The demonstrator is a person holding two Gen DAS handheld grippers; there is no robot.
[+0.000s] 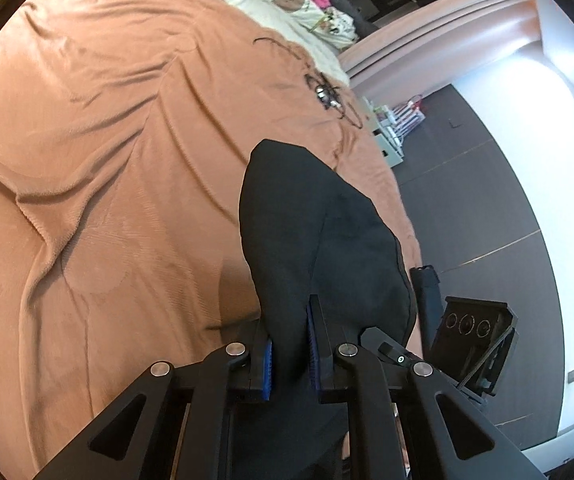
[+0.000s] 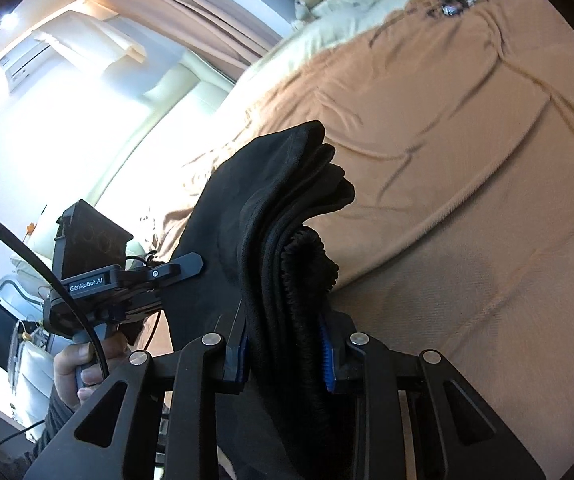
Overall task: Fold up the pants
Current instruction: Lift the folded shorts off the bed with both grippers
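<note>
Black pants [image 1: 319,240] hang bunched over a bed's orange blanket [image 1: 107,160], their lower part cut off below both views. The left hand-held gripper [image 1: 291,354] is clamped on one fold, the right hand-held gripper [image 2: 283,350] on the thick waistband layers. Open blanket lies beyond. Only the right view shows a hand [image 2: 77,372].

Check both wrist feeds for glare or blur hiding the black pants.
Left wrist: black fabric pants sharp, glare only on the far floor. Right wrist: blown-out window light at left, pants dark but folds readable; strong fisheye bending in both.
</note>
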